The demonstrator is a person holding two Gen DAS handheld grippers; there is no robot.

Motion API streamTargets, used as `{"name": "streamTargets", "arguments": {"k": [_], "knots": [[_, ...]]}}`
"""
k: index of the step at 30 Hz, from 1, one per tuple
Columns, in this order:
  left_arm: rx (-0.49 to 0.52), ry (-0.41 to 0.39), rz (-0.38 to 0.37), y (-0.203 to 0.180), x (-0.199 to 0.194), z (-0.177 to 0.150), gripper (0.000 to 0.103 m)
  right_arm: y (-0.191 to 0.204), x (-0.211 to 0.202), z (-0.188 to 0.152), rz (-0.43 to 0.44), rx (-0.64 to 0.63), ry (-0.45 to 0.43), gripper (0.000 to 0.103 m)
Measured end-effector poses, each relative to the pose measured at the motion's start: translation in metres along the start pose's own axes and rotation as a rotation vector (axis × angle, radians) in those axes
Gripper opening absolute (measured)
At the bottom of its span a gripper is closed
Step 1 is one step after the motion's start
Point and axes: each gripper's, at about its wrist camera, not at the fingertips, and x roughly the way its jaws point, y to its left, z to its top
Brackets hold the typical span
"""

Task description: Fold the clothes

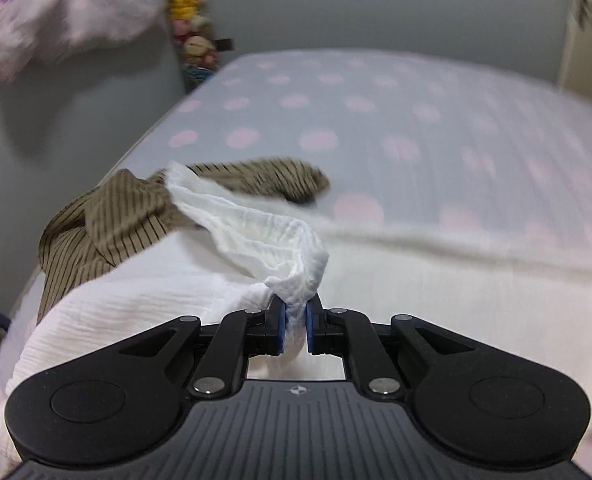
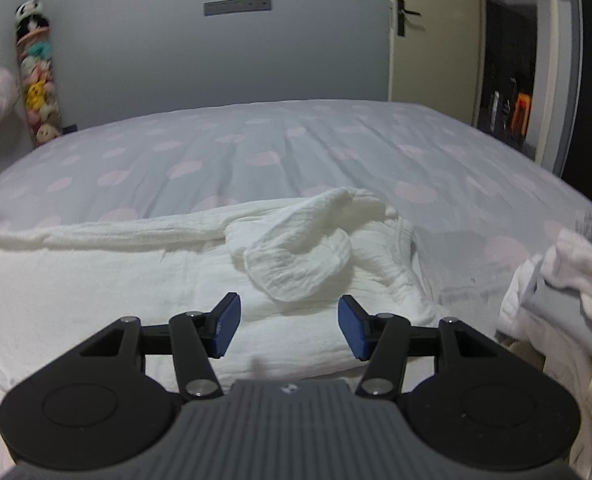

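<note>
White garment, one: spread along the bed's near edge, sleeve end pinched in the closed left gripper. Right gripper: half open, empty, above the other sleeve. Advice: lay the sleeve flat, unwrinkled. Striped brown garment, one, at the left edge.

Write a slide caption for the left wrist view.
Left gripper shut on a bunched fold of the white garment, brown striped garment lying behind on the polka-dot bed.

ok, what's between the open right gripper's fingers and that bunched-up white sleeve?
Only flat crinkled white garment lies between the right gripper and the bunched white sleeve, in the right wrist view.
</note>
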Motion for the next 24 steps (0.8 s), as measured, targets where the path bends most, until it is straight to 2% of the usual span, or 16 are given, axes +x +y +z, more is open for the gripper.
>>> {"name": "streamTargets", "arguments": {"k": [2, 5, 8, 10, 14, 18, 22, 24], "knots": [[0.025, 0.025, 0.008, -0.002, 0.011, -0.013, 0.008, -0.003, 0.000, 0.000, 0.004, 0.017, 0.000, 0.058], [-0.011, 0.044, -0.008, 0.005, 0.018, -0.024, 0.011, -0.004, -0.002, 0.001, 0.007, 0.025, -0.006, 0.058], [-0.045, 0.044, -0.049, 0.016, 0.013, -0.030, 0.027, -0.005, -0.002, 0.002, 0.006, 0.028, -0.008, 0.058], [-0.082, 0.047, -0.083, 0.024, 0.006, -0.032, 0.045, -0.005, 0.000, 0.001, 0.004, 0.026, 0.000, 0.058], [-0.142, 0.052, -0.162, 0.044, -0.012, -0.032, 0.047, -0.004, 0.000, 0.001, 0.002, 0.016, 0.008, 0.058], [-0.238, 0.008, -0.216, 0.074, -0.027, -0.023, 0.051, -0.002, 0.000, 0.001, -0.003, 0.002, 0.008, 0.063], [-0.384, -0.021, -0.226, 0.113, -0.021, -0.003, 0.053, 0.002, 0.000, 0.000, -0.012, -0.020, 0.011, 0.064], [-0.457, -0.015, -0.256, 0.131, -0.009, 0.007, 0.053, 0.004, 0.001, -0.001, -0.017, -0.036, 0.012, 0.064]]}}
